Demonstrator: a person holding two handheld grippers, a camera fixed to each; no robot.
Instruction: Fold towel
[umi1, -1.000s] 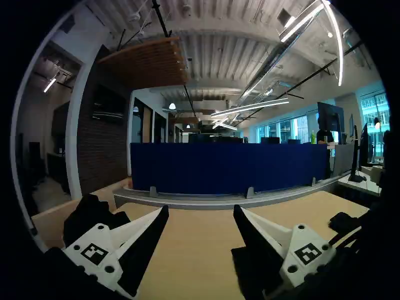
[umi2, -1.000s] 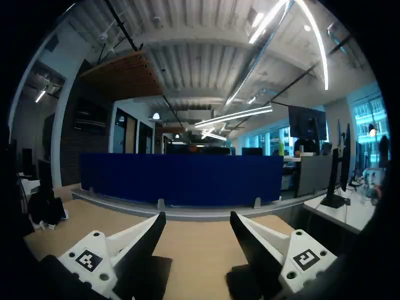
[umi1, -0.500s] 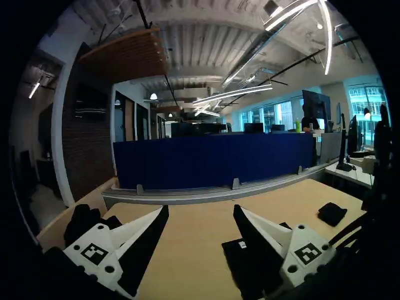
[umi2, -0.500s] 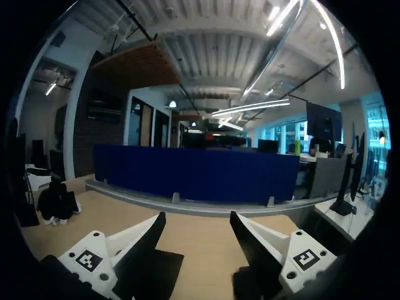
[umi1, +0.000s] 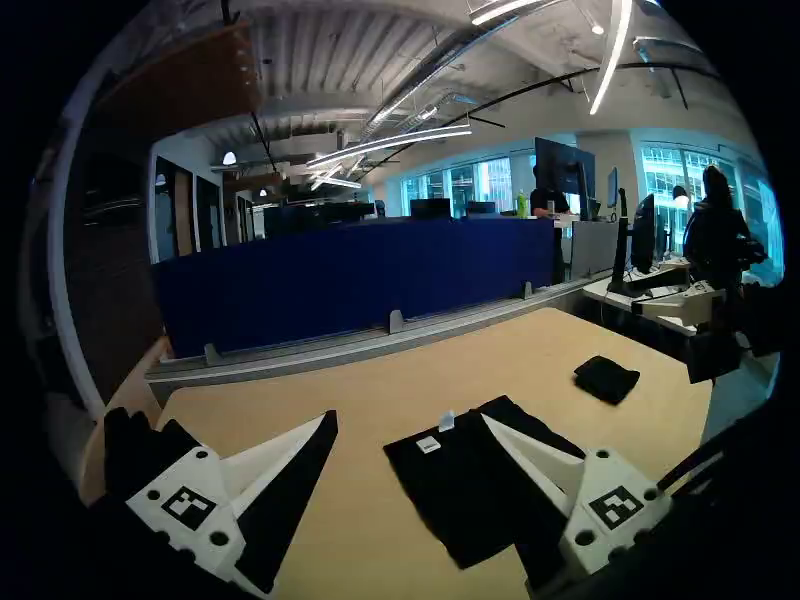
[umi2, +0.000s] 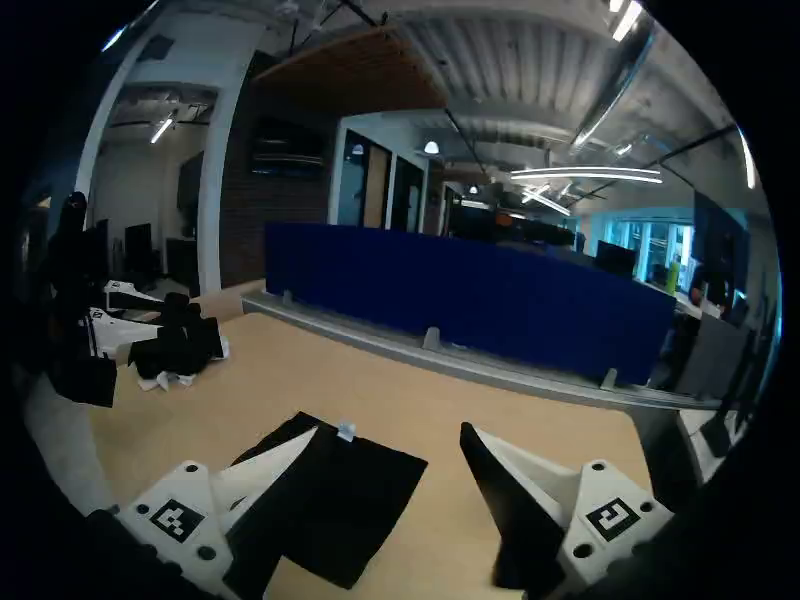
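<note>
Left gripper (umi1: 405, 420) and right gripper (umi2: 393, 430), both spread wide and empty, hover over the wooden table (umi1: 330, 380), where the black towel (umi1: 465, 490) lies flat. Likely risk: a pinch catches one layer only, dragging it crooked.

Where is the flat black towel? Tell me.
The black towel lies flat on the wooden table, low and right of centre in the left gripper view, nearer than the small folded cloth; in the right gripper view it lies low left.

Open-plan office: blue partition (umi1: 350, 280) at 12 o'clock; monitors (umi1: 562, 166) w/ desks (umi1: 655, 298) at 2 o'clock; windows (umi1: 668, 172) behind; strip lights (umi1: 390, 141) on exposed ceiling (umi1: 330, 60).
</note>
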